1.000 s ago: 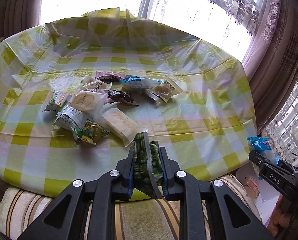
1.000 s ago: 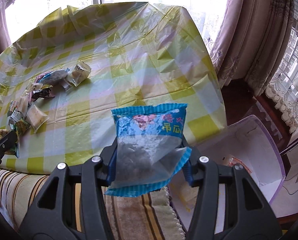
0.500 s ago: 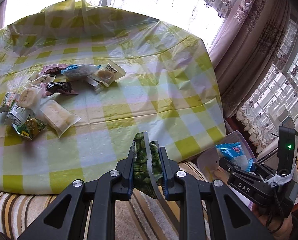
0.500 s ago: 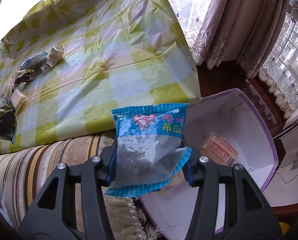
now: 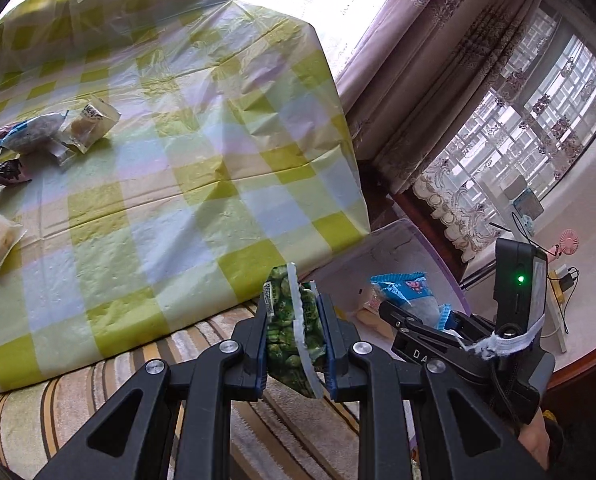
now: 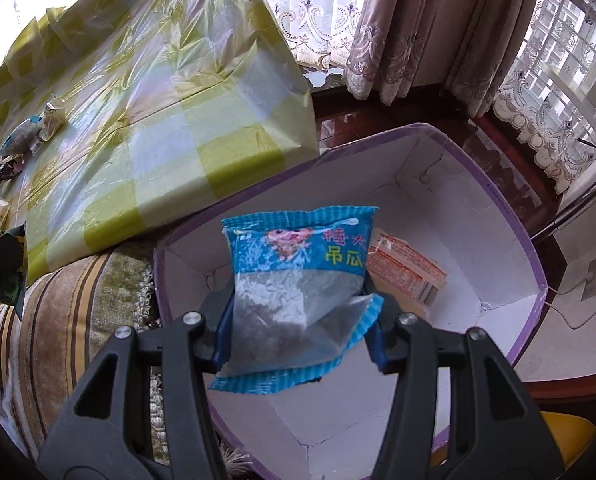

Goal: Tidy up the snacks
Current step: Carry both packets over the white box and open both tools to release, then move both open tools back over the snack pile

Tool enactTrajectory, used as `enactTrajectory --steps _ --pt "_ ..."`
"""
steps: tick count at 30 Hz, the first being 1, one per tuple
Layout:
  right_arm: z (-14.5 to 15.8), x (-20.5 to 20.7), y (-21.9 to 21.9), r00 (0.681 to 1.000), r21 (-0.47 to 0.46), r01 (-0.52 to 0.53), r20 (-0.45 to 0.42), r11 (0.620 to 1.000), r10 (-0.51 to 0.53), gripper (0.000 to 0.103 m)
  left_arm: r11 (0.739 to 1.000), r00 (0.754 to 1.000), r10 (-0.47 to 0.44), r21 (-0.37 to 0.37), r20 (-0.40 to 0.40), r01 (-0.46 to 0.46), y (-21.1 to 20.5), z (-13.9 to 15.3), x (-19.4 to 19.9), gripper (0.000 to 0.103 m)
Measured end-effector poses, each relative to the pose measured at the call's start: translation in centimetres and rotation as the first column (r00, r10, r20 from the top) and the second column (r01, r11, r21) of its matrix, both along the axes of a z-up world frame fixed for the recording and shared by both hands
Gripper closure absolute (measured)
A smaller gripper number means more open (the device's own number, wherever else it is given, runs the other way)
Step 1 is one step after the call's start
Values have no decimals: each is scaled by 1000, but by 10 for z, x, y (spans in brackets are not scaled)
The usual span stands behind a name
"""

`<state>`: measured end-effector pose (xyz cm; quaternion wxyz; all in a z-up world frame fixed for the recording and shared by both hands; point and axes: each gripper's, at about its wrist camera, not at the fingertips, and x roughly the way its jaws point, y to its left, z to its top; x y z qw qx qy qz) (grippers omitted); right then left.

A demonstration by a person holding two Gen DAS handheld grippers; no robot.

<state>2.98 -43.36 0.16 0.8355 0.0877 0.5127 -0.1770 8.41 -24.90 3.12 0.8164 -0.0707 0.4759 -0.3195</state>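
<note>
My left gripper (image 5: pixel 296 336) is shut on a green pea snack packet (image 5: pixel 294 320), held over the striped cushion edge beside the table. My right gripper (image 6: pixel 299 328) is shut on a blue and clear snack bag (image 6: pixel 298 292), held above the open white box with a purple rim (image 6: pixel 509 216). An orange-printed packet (image 6: pixel 405 272) lies inside the box. The right gripper and blue bag also show in the left wrist view (image 5: pixel 413 300). Several loose snacks (image 5: pixel 34 136) lie on the checked tablecloth at left.
The yellow-green checked tablecloth (image 5: pixel 170 184) covers the table. A striped cushion (image 6: pixel 58 312) lies between table and box. Curtains (image 5: pixel 417 92) and a window stand to the right. A yellow object (image 6: pixel 565 448) sits by the box's near corner.
Both grippers have swung right, away from the snack pile. The right gripper with the blue bag now hangs over the box; the left follows toward the table's right edge.
</note>
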Motion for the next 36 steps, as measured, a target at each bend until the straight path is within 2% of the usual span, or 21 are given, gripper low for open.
enactTrajectory --steps 10,13,14,16,18,36 --pt "-3 -4 -37 996 10 88 -10 996 -88 45 990 989 -141 -29 -42 139 -49 -6 -7 80" --pt "-2 -4 -39 995 12 98 -11 995 -98 44 987 986 -160 -30 -54 158 -56 -8 -8 76" --pt "-2 -4 -39 995 14 99 -7 995 -99 44 987 986 -159 -28 -56 158 -56 -8 -8 72" --pt "-1 -3 -40 995 15 100 -1 995 -100 33 989 987 -146 -36 -60 144 -52 -9 -7 62" --pt "1 -2 -42 995 16 101 11 995 -101 29 991 990 -127 -49 -57 124 -47 -7 -6 53" --pt "4 4 -12 999 46 36 19 998 -37 27 998 998 -55 -33 7 55 -30 2 -4 52"
